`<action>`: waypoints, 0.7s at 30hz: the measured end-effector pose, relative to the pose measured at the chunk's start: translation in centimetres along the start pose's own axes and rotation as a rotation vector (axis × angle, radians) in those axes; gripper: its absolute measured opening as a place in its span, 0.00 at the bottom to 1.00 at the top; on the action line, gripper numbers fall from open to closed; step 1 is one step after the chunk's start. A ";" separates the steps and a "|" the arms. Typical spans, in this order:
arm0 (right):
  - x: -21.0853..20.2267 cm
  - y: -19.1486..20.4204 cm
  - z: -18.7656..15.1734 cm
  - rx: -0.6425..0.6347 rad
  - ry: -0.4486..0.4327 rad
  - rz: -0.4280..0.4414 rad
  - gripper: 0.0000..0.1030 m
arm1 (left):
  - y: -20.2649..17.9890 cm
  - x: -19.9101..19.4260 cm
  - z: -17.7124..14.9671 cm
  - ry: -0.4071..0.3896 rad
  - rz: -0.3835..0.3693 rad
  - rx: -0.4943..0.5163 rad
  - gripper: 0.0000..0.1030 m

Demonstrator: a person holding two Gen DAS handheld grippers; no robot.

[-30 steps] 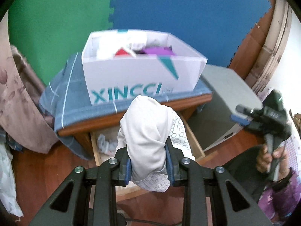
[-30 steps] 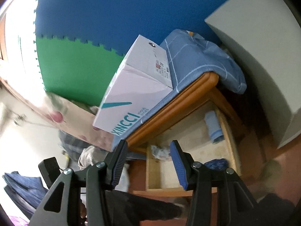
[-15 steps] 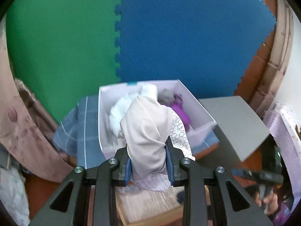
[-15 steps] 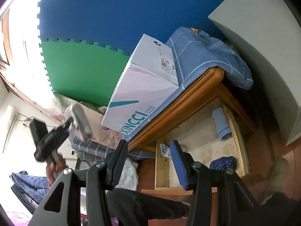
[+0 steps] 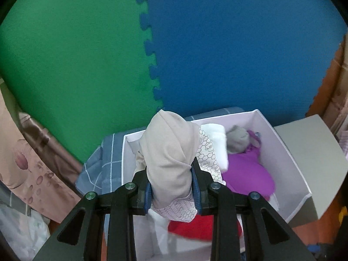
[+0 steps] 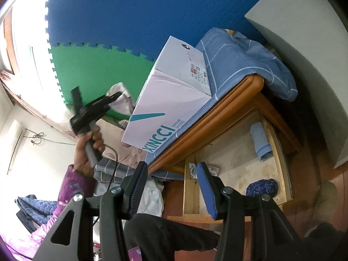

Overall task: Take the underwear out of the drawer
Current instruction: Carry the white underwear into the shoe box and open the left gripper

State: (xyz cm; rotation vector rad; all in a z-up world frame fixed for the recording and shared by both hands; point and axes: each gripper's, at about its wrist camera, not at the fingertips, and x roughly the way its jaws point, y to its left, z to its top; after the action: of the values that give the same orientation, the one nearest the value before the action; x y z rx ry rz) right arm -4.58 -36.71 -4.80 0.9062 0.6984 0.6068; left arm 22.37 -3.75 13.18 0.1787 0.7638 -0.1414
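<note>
Domestic bedroom or living quarters, informally kept. Evidence: a wooden bedside cabinet (image 6: 235, 100) with its drawer (image 6: 237, 174) pulled open, rolled and folded garments lying inside. A blue checked cloth (image 6: 243, 58) covers the cabinet top, and a white shoe box (image 6: 171, 100) printed XINCCI stands on it, filled with clothing (image 5: 245, 174). Green and blue interlocking foam mats (image 5: 152, 54) line the wall behind. A floral curtain (image 5: 24, 165) hangs at one side, beside a bright window (image 6: 28, 50). Quilted bedding (image 6: 34, 206) lies on the floor area. Flooring is reddish wood (image 6: 171, 193).
</note>
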 end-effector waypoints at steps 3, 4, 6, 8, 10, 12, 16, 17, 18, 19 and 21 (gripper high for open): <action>0.1 0.0 0.0 0.000 0.006 0.004 0.47 | -0.1 1.8 0.3 0.021 0.018 -0.002 0.27; 0.1 -0.1 0.0 0.001 0.009 0.005 0.47 | -0.1 2.4 0.3 0.029 0.022 -0.005 0.27; 0.2 -0.1 0.0 0.001 0.012 0.007 0.47 | -0.1 3.4 0.3 0.043 0.027 -0.018 0.27; 0.3 0.0 0.0 -0.001 0.017 0.010 0.47 | 0.1 4.4 0.3 0.058 0.029 -0.032 0.27; 0.5 0.0 0.0 -0.002 0.022 0.010 0.47 | 0.0 4.9 0.3 0.064 0.033 -0.033 0.28; 0.6 0.1 0.0 -0.004 0.027 0.010 0.47 | 0.0 5.4 0.2 0.065 0.040 -0.030 0.28; 0.8 0.1 -0.1 -0.008 0.038 0.008 0.47 | 0.1 6.0 0.2 0.066 0.038 -0.040 0.33; 0.8 0.1 -0.1 -0.007 0.039 0.009 0.47 | 0.2 6.1 0.2 0.066 0.045 -0.039 0.35; 0.8 0.1 -0.1 -0.007 0.041 0.009 0.47 | 0.2 6.2 0.2 0.069 0.049 -0.038 0.37; 0.9 0.1 -0.1 -0.006 0.041 0.010 0.47 | 0.3 6.3 0.2 0.073 0.048 -0.040 0.39; 0.9 0.2 -0.1 -0.006 0.044 0.014 0.47 | 0.4 6.2 0.2 0.069 0.043 -0.042 0.45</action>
State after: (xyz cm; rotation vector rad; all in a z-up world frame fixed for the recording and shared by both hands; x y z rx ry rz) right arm -4.13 -35.97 -4.92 0.8950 0.7302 0.6424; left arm 27.00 -3.82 9.05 0.1610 0.8306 -0.0785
